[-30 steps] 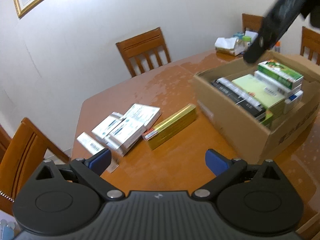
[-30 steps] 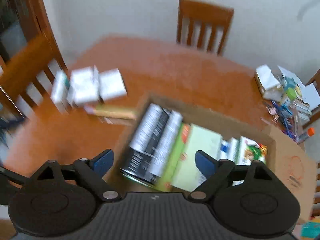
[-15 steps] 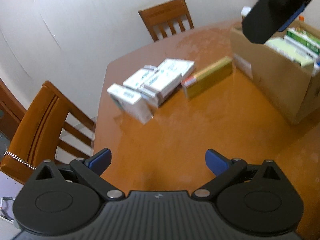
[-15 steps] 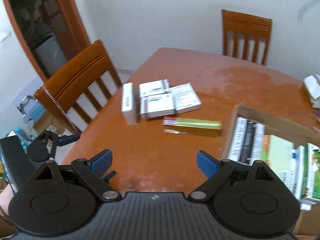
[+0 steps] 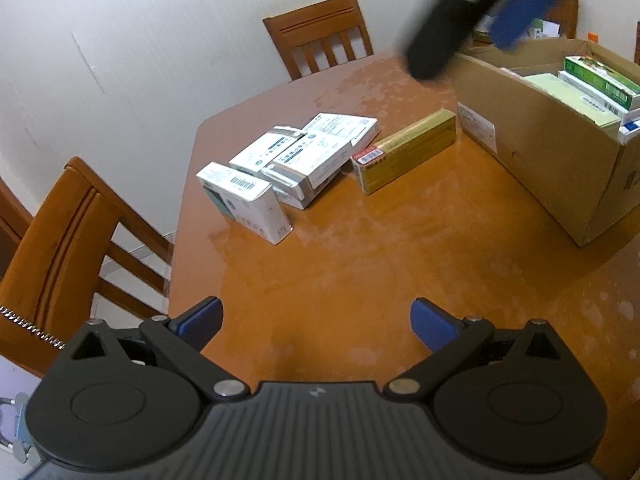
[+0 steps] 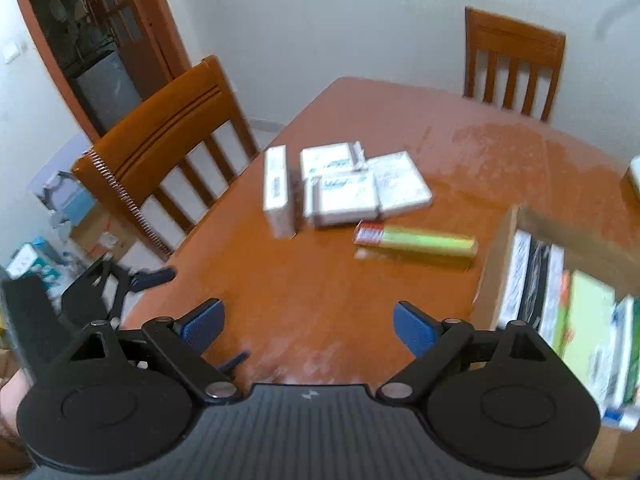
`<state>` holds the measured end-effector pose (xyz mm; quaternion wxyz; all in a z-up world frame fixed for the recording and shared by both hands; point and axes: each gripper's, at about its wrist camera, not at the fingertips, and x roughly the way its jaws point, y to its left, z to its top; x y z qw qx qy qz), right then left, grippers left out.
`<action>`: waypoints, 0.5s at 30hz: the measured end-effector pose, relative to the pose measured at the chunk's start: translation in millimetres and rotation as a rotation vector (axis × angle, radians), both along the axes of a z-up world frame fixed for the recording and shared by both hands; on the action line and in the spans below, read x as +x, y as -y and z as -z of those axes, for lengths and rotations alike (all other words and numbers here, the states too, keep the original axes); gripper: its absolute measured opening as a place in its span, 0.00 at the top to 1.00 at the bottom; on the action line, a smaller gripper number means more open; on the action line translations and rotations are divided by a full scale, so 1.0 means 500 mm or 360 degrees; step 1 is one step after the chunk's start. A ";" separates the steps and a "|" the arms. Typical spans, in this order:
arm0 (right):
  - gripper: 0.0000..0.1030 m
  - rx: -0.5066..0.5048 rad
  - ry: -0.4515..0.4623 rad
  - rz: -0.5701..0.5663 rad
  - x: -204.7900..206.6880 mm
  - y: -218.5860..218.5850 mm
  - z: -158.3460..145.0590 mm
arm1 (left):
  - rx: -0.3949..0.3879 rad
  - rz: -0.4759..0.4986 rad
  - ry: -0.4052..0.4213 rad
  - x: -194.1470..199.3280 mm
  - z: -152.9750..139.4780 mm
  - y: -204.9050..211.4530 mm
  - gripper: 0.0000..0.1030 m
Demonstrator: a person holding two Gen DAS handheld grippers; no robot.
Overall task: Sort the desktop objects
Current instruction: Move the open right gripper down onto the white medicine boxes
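Left wrist view: left gripper (image 5: 316, 322) spread wide, empty, above the wooden table (image 5: 380, 264); white boxes (image 5: 296, 160) and gold box (image 5: 406, 152) lie beside the cardboard box (image 5: 540, 128). Right gripper (image 6: 306, 326) likewise gapes, empty.

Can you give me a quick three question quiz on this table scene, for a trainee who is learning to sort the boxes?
1. True or false: the gold box lies on the table between the white boxes and the cardboard carton.
2. Which white box is nearest the table's edge by the chair? A) the one standing on its long side B) a flat-lying one.
3. Fill in: the left gripper and the right gripper are both ____ and hold nothing.

Key: 1 true; 2 A; 3 open.
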<state>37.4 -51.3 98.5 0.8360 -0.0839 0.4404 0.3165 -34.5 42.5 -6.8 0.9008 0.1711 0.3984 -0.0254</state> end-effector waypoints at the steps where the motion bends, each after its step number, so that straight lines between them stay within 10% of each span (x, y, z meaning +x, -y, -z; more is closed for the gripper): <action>1: 0.08 -0.0014 0.0038 0.0009 0.013 -0.008 -0.005 | -0.0009 0.0003 0.0006 0.004 0.002 -0.002 0.03; 7: 0.04 -0.0008 0.0200 0.0077 0.132 -0.087 -0.001 | -0.0062 0.0012 0.0056 0.026 0.010 -0.014 0.03; 15: 0.04 -0.0164 0.0042 0.0077 0.235 -0.168 0.100 | -0.0126 -0.0036 0.0078 0.047 0.023 -0.055 0.03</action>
